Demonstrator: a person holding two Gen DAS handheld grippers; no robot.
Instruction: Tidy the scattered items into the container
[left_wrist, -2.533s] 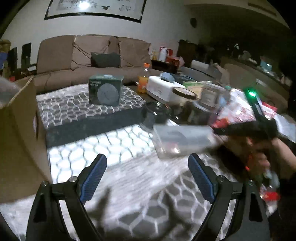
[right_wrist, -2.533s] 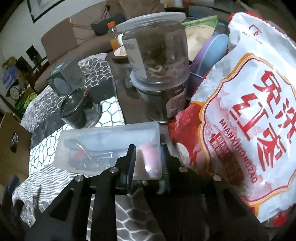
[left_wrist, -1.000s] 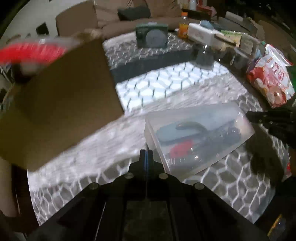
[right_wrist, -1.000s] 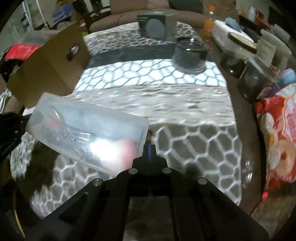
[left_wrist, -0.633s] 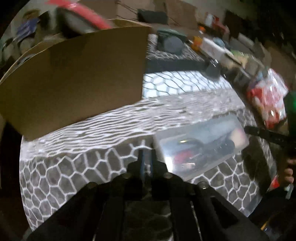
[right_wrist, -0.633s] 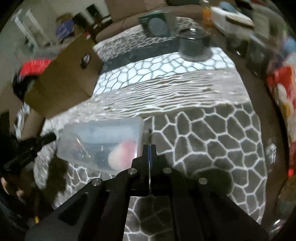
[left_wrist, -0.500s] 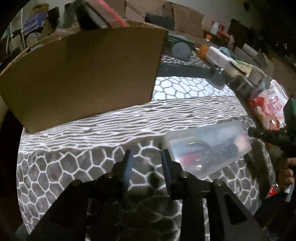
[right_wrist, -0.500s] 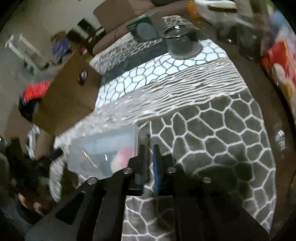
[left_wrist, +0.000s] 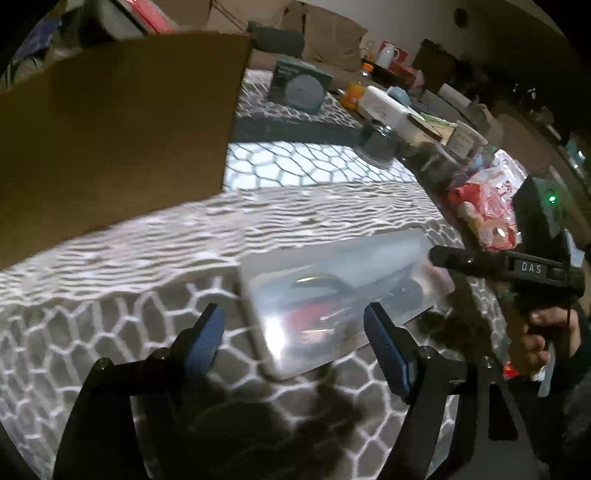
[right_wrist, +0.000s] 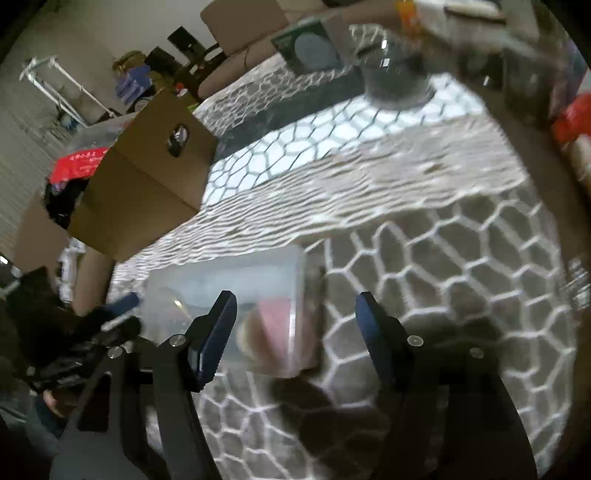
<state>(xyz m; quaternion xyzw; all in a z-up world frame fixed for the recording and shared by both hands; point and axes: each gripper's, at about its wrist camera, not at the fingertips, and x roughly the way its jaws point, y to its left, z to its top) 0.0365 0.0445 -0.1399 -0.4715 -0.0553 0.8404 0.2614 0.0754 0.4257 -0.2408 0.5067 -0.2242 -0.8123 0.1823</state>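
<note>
A clear plastic box (left_wrist: 340, 291) with dark and red items inside lies on the honeycomb-patterned cloth (left_wrist: 110, 332). My left gripper (left_wrist: 295, 339) straddles its near left corner, jaws opening, pads off the box. My right gripper (right_wrist: 297, 317) straddles the other end of the clear box (right_wrist: 229, 284), jaws also opening, pads clear of it. In the left wrist view, one of the right gripper's black fingers (left_wrist: 454, 258) reaches over the box's far end, held by a hand (left_wrist: 535, 332). The brown cardboard box (left_wrist: 110, 122) stands just beyond, open at the top.
A green speaker carton (left_wrist: 299, 86), a dark glass jar (left_wrist: 380, 144), a white box (left_wrist: 384, 107), an orange bottle (left_wrist: 354, 92) and a red snack bag (left_wrist: 487, 199) crowd the table's far right. The cardboard box (right_wrist: 140, 192) has a handle hole. A sofa stands behind.
Both grippers were shut at the clear box's ends a second ago. Their jaws have since spread wide, and the box now rests on the cloth beside the cardboard box.
</note>
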